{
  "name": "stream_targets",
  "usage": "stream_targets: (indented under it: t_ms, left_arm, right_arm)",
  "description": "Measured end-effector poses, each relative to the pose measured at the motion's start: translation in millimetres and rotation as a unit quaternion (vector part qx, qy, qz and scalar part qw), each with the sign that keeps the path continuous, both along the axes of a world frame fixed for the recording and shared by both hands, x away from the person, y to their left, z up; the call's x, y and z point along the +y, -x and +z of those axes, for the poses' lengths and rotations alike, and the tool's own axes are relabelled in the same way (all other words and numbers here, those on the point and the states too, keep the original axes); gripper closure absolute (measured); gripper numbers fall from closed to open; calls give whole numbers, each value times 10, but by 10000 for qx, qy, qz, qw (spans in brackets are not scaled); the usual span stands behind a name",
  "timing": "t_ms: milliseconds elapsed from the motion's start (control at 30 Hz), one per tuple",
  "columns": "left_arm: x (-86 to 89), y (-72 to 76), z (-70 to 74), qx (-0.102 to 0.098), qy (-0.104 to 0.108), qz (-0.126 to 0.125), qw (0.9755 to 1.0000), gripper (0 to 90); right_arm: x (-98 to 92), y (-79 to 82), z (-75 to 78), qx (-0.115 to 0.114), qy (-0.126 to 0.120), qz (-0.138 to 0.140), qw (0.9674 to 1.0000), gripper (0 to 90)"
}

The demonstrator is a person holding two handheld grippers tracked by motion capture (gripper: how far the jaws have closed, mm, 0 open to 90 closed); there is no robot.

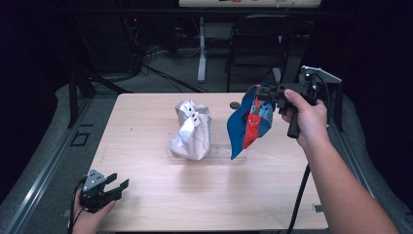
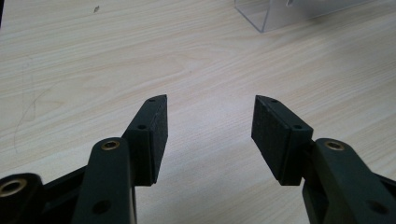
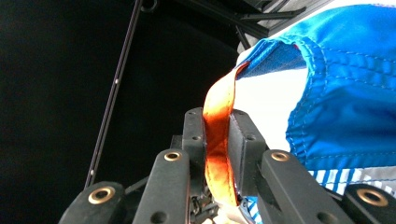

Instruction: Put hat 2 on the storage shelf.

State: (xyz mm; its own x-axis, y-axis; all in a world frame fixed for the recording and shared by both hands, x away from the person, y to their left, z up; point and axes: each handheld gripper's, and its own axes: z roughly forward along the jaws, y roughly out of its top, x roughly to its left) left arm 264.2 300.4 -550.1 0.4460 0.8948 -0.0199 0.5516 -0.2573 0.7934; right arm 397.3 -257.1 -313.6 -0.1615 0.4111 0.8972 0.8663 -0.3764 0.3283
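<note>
Two grippers are in play, one low and one high. At the table's near left corner the left hand (image 1: 90, 217) rests low at the edge, holding the left gripper (image 1: 116, 187) just above the wooden table (image 1: 146, 204) and aimed toward the middle; in the left gripper view its jaws stand spread apart with bare wood between the pads (image 2: 159, 135). Ahead of it, a clear plastic tray (image 1: 221, 153) sits near the table's centre, and its corner (image 2: 261, 16) shows at the top of the left gripper view. A crumpled silver-white garment (image 1: 191, 129) stands heaped on the tray. To the right, a blue, red and white garment (image 1: 248, 122) hangs in the air, its lower tip reaching down to the tray. The right gripper (image 1: 265, 93) is raised well above the table, level and pointing left, with the right hand (image 1: 304, 117) wrapped round its handle. In the right gripper view the jaws are pinched on an orange strip (image 3: 217, 140) of that garment. Beyond the table stands a dark chair (image 1: 263, 44).
</note>
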Motion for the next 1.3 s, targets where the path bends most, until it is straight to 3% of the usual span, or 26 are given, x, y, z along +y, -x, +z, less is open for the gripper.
stream_targets:
  t_ms: [233, 400, 833, 1300]
  left_arm:
    - [3, 0, -2, -38, 16, 28, 10000, 464]
    - [13, 2, 1, -54, 36, 25, 10000, 464]
    - [40, 2, 7, -8, 22, 33, 10000, 464]
    - [43, -1, 3, -57, 31, 58, 10000, 464]
  right_arm:
    - [49, -179, -55, 128, -43, -238, 9996, 783]
    - [69, -236, -35, 133, -13, -260, 9996, 783]
    - [151, -244, 99, 55, 170, -224, 9996, 783]
    - [100, -281, 12, 158, 320, -269, 9990, 783]
